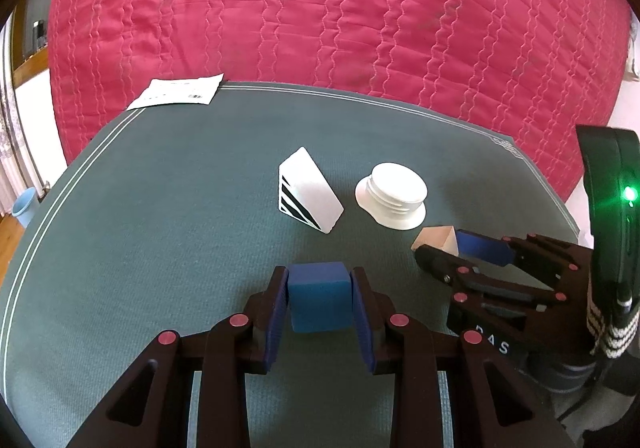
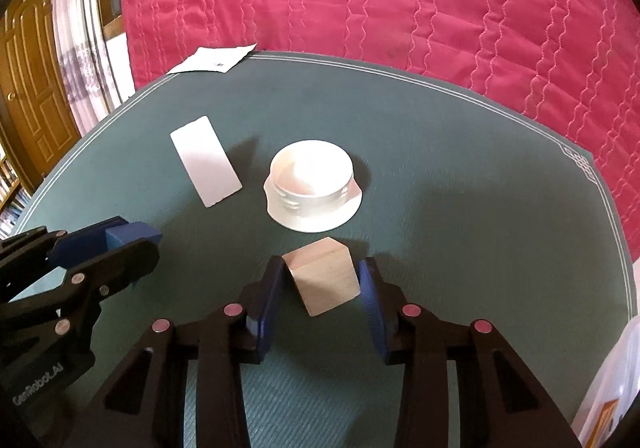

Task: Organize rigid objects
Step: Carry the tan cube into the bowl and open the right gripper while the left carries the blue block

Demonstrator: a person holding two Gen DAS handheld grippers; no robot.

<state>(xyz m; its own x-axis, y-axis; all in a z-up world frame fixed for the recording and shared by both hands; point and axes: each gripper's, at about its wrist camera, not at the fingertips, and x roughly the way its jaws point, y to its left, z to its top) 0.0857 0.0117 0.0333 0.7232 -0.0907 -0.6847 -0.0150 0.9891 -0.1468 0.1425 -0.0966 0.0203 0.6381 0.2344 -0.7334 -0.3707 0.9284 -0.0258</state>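
Gripping a blue cube [image 1: 318,296] between both blue pads, the left gripper [image 1: 319,302] sits low over the green mat [image 1: 160,188]; the cube's underside is hidden, so whether it touches the mat cannot be told. The right gripper [image 2: 323,288] brackets a pale wooden cube [image 2: 323,275] turned at an angle: its left pad touches one corner, while a thin gap seems to remain at the right pad, so a firm hold cannot be confirmed. In the left wrist view that wooden cube [image 1: 438,240] is mostly covered by the right gripper's fingers. Just beyond stands a white round lid-like piece [image 2: 314,190] with a flared base, and left of it a white wedge [image 1: 308,190] with black stripes on one side; the right wrist view shows only its plain face. At the mat's far left corner lies a printed paper [image 1: 178,92], partly overhanging onto the pink quilt [image 1: 340,8] behind.
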